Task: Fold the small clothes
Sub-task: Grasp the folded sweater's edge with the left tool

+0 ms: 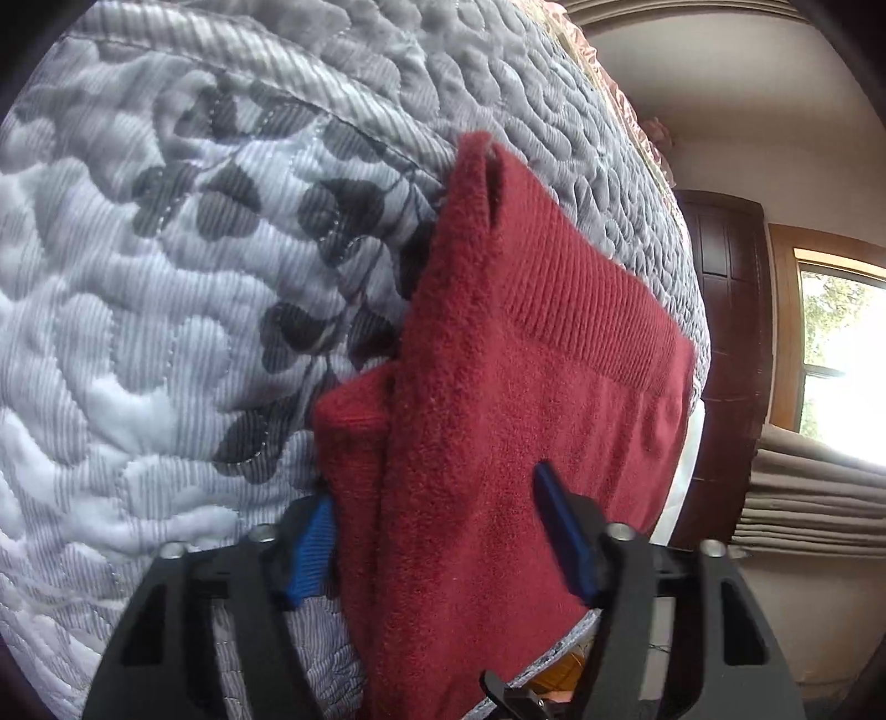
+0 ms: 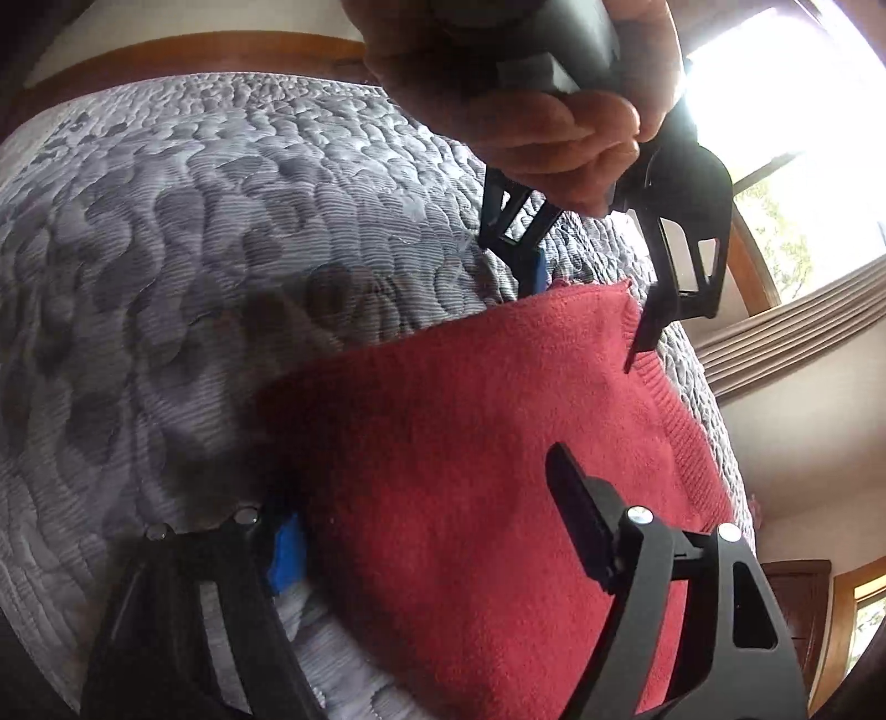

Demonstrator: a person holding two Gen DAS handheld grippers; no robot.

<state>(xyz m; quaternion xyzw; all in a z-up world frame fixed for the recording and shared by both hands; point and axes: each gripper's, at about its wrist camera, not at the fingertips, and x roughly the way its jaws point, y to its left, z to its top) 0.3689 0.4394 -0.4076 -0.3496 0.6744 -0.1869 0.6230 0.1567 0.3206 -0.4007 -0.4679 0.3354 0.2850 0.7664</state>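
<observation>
A dark red knitted garment (image 1: 526, 360) lies folded on a grey quilted bedspread (image 1: 138, 332); it has a ribbed band along one edge and fuzzy inner cloth showing. My left gripper (image 1: 437, 543) is open, its blue-padded fingers (image 1: 310, 554) standing either side of the fold, low on the cloth. From the right wrist view the same garment (image 2: 470, 415) stretches away to the left gripper (image 2: 587, 304), which a hand (image 2: 554, 138) holds over the far corner. My right gripper (image 2: 432, 531) is open too, straddling the near end of the garment, with one finger at its left edge.
The bedspread (image 2: 194, 249) fills most of both views, with a leaf-print patch (image 1: 249, 194) at the left. A dark wooden door (image 1: 725, 360), a bright window (image 1: 841, 360) and a stacked beige blind (image 1: 814, 493) lie past the bed's edge. A wooden headboard (image 2: 194, 50) runs along the far side.
</observation>
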